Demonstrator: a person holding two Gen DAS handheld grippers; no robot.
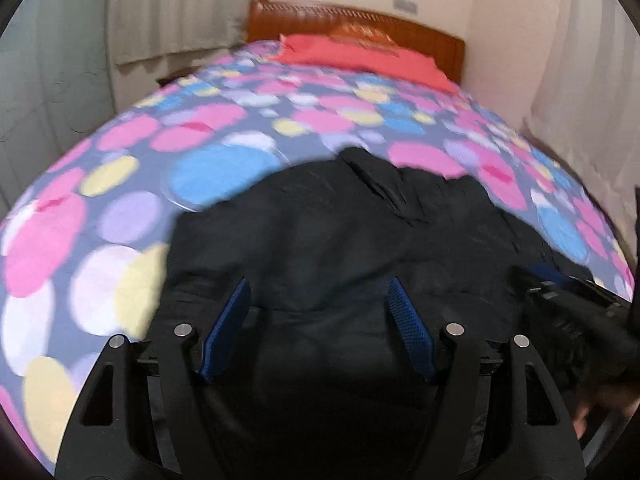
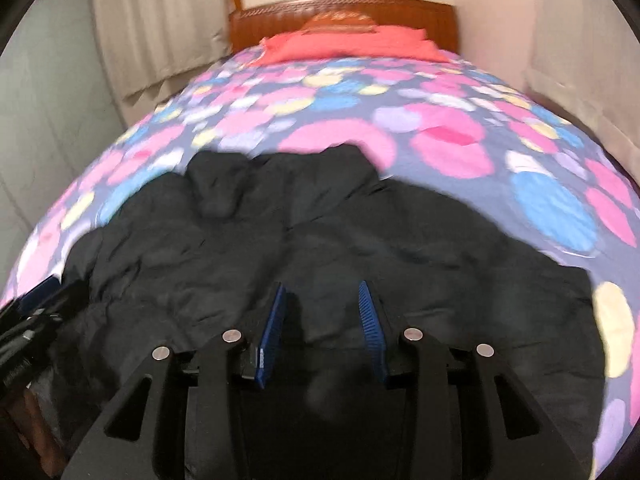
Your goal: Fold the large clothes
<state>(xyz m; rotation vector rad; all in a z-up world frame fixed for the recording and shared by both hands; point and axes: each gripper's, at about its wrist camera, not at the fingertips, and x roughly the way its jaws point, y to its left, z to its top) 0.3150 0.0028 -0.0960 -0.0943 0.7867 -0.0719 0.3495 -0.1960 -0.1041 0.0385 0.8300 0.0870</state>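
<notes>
Spotted bedspread covers the bed; a black garment lies rumpled at its near end. Left gripper gapes wide above it, right gripper half-open, both empty.

Your black garment ran off the near edge; motion blurred the bedspread, and the headboard carving was unreadable.

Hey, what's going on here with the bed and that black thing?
A person is working with two handheld grippers over a black garment spread on a bed with a dotted cover. The left gripper and the right gripper both hang open above the dark cloth, the left one wider, and neither visibly pinches it. The pictures are blurred. Nothing looks folded yet.
</notes>
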